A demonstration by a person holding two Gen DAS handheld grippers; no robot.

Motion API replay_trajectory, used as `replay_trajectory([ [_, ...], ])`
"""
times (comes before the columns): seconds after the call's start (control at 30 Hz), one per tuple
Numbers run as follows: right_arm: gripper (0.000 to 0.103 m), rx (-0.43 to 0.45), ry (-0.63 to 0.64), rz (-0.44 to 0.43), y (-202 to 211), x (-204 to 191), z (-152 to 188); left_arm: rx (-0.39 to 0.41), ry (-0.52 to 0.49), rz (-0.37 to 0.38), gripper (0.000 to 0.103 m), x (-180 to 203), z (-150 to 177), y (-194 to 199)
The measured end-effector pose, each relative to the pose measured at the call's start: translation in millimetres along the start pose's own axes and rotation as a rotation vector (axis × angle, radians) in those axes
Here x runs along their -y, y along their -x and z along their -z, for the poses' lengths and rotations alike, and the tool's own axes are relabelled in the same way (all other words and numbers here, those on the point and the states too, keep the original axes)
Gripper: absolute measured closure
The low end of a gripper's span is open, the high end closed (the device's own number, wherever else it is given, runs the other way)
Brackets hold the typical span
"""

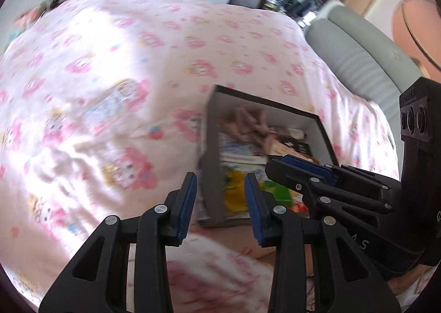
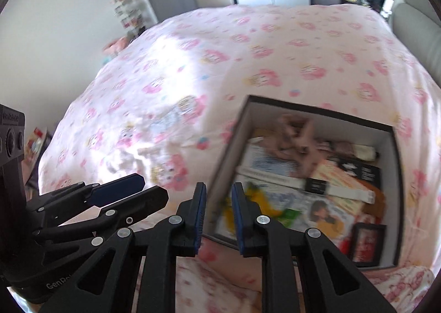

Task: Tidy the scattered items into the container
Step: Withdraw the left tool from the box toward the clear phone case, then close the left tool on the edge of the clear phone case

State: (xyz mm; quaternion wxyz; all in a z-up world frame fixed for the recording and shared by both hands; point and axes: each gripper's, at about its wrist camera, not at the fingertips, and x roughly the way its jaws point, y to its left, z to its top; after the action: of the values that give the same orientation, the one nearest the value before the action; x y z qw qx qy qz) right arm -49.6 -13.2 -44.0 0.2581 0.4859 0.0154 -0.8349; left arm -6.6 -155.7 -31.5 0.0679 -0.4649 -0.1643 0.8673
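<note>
A grey open box sits on the pink patterned bed; it also shows in the left wrist view. It holds books, a pinkish soft toy, a yellow and green item and a small dark frame. A pale flat packet lies on the cover left of the box, also in the left wrist view. My left gripper is open and empty by the box's near left corner. My right gripper is open and empty over the box's near edge. Each gripper shows in the other's view.
The bed cover fills most of both views. A grey padded headboard runs along the right. A shelf with toys, a door and a white cabinet stand beyond the bed's far end.
</note>
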Motion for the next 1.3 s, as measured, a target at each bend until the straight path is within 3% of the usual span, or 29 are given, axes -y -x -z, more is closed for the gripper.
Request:
replay_trajectory([
  [0.17, 0.087, -0.045, 0.081, -0.047, -32.1, -41.3, -18.9, 0.022, 0.127, -0.003, 0.068, -54.8, 0.3, 3.4],
  [0.3, 0.087, -0.127, 0.077, -0.139, -69.2, -60.4, -35.3, 0.028, 0.215, 0.034, 0.062, -92.9, -0.1, -1.3],
  [0.43, 0.087, -0.167, 0.063, -0.169, -102.1, -72.7, -57.5, 0.038, 0.299, -0.007, 0.062, -130.6, -8.3, -14.0],
  [0.53, 0.087, -0.198, 0.046, -0.145, -131.1, -73.5, -81.2, 0.034, 0.401, -0.010, 0.060, -169.4, -15.9, -32.5],
  [0.63, 0.086, -0.235, 0.052, -0.067, -164.9, -69.0, -103.2, 0.021, 0.464, -0.052, 0.060, -203.1, -22.1, -57.0],
  [0.7, 0.086, -0.261, 0.052, -0.031, -189.7, -62.6, -115.9, -0.001, 0.518, -0.035, 0.060, -225.1, -26.7, -79.3],
  [0.83, 0.086, -0.334, 0.046, 0.025, -243.1, -51.9, -133.6, -0.004, 0.563, 0.006, 0.060, -247.6, -40.7, -110.3],
  [0.93, 0.086, -0.338, 0.037, 0.080, -273.1, -43.5, -147.7, -0.001, 0.587, -0.005, 0.060, -256.1, -51.5, -125.2],
  [1.0, 0.086, -0.327, -0.009, 0.058, -285.5, -36.0, -158.0, -0.008, 0.591, -0.018, 0.060, -262.6, -58.2, -136.5],
  [1.17, 0.070, -0.296, -0.065, 0.051, -304.8, -27.9, -180.2, -0.023, 0.622, -0.011, 0.060, -278.3, -61.6, -153.9],
  [1.2, 0.064, -0.314, -0.063, 0.058, -312.1, -28.4, -182.1, -0.025, 0.628, -0.007, 0.060, -279.8, -60.9, -156.6],
  [1.3, 0.062, -0.383, -0.035, 0.055, -335.1, -29.1, -182.4, -0.017, 0.641, 0.001, 0.060, -282.5, -59.1, -158.4],
])
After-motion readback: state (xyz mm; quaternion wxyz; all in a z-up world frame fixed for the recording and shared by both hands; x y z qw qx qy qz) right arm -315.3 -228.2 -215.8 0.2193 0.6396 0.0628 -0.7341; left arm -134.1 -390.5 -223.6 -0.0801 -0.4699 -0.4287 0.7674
